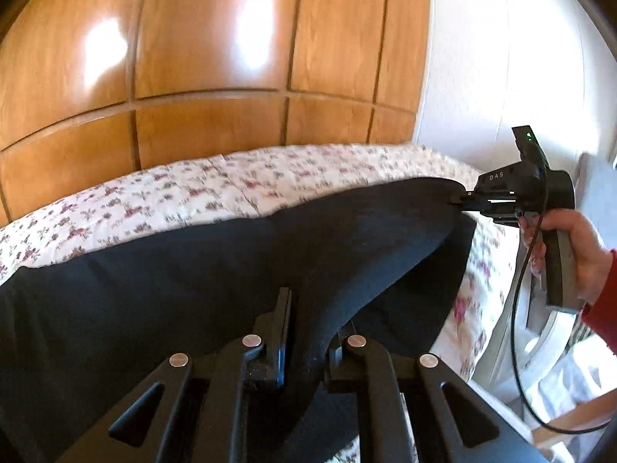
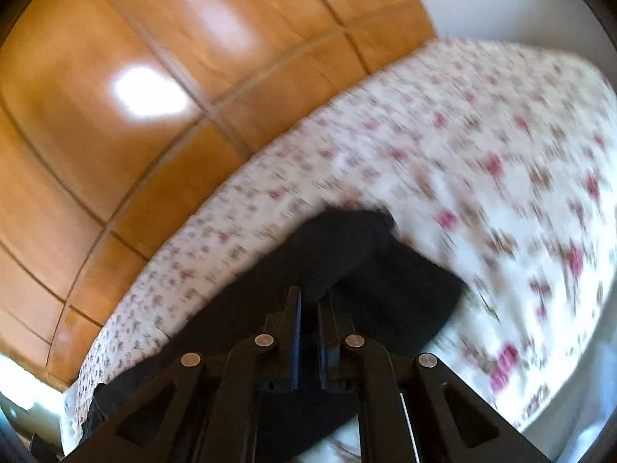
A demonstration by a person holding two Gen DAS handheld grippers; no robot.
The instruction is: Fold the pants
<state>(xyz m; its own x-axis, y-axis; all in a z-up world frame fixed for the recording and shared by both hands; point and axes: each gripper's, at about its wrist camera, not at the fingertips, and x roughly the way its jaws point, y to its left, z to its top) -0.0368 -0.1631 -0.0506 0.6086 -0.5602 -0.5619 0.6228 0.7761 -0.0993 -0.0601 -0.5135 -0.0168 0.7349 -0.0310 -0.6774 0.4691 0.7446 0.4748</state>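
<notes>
My left gripper (image 1: 308,332) is pinching a ridge of the black pants (image 1: 231,270), cloth bunched up btwn the two fingers and running back under the linkage. My right gripper (image 1: 459,202), seen from the left wrist cam, is clamped on the far corner of the same fabric, lifting that edge off the floral bedspread (image 1: 193,189); my right hand (image 1: 570,254) grips its handle w/ the cable (image 1: 516,347) looping below. From the right wrist cam, its fingers (image 2: 295,332) are nearly together w/ dark cloth btwn them, pants (image 2: 366,262) spreading fwd, folded edge lying on the bedspread (image 2: 462,154). View is blurred. Bedspread is bare beyond the pants' far edge and to the right. Wooden wardrobe (image 1: 212,58) stands right behind the bed's far side, white wall (image 1: 501,58) to the right.
</notes>
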